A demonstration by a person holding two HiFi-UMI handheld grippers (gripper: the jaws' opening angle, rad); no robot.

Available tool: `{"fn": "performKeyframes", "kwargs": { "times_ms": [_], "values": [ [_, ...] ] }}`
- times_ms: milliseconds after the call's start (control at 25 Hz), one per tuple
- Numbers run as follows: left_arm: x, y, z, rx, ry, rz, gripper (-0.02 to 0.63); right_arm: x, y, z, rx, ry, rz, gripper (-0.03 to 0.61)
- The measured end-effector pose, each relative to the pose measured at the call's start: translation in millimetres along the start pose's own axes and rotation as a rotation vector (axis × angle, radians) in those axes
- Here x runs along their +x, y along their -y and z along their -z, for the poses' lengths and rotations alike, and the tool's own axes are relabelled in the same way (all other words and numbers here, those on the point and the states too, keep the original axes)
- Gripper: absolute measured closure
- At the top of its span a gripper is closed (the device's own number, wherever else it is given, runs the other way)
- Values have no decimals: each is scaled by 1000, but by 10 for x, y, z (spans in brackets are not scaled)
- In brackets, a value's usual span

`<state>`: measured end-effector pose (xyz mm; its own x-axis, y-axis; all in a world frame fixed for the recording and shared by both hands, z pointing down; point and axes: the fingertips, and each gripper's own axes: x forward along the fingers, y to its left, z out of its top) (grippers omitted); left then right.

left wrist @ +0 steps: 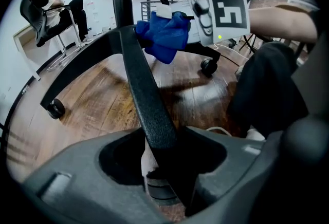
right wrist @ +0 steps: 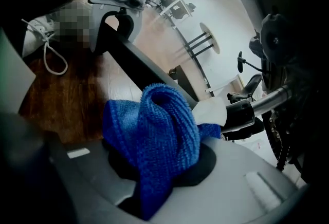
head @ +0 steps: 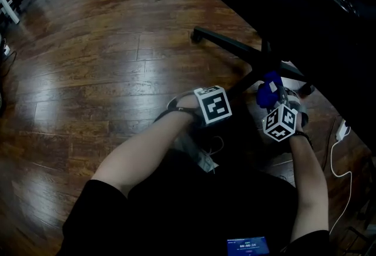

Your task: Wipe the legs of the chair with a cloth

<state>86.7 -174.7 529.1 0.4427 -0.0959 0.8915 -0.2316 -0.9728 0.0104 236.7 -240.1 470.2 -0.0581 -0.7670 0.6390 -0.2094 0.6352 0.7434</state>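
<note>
The left claw (left wrist: 162, 166), lower centre, clamps the chair leg (left wrist: 141, 79); the right claw (right wrist: 164, 166) pinches the bunched blue cloth (right wrist: 154, 130). Risk: the loose bunch may snag and pull free while wiping.

Dim overall, glare streaks on the wooden floor (head: 88, 73), edges fisheye-warped and dark.

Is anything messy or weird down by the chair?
Nothing is spilled or broken. The only untidy thing is a loose white cable snaking over the wooden floor beside the chair base. The blue cloth is just bunched up for wiping.
</note>
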Motion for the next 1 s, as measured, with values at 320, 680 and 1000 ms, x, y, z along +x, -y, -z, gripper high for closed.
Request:
{"fn": "performKeyframes", "kwargs": {
  "times_ms": [320, 680, 1000],
  "values": [
    [-3, -18, 70, -20, -18, -14, 400, -655, -906, 581, -60, -54, -183, 499],
    [-1, 43, 89, -28, -38, 0, 400, -930, -1278, 882, -70, -117, -264, 500],
    [44, 48, -66, 27, 0, 2, 400, -381, -548, 427, -24, -75, -133, 500]
  ]
}}
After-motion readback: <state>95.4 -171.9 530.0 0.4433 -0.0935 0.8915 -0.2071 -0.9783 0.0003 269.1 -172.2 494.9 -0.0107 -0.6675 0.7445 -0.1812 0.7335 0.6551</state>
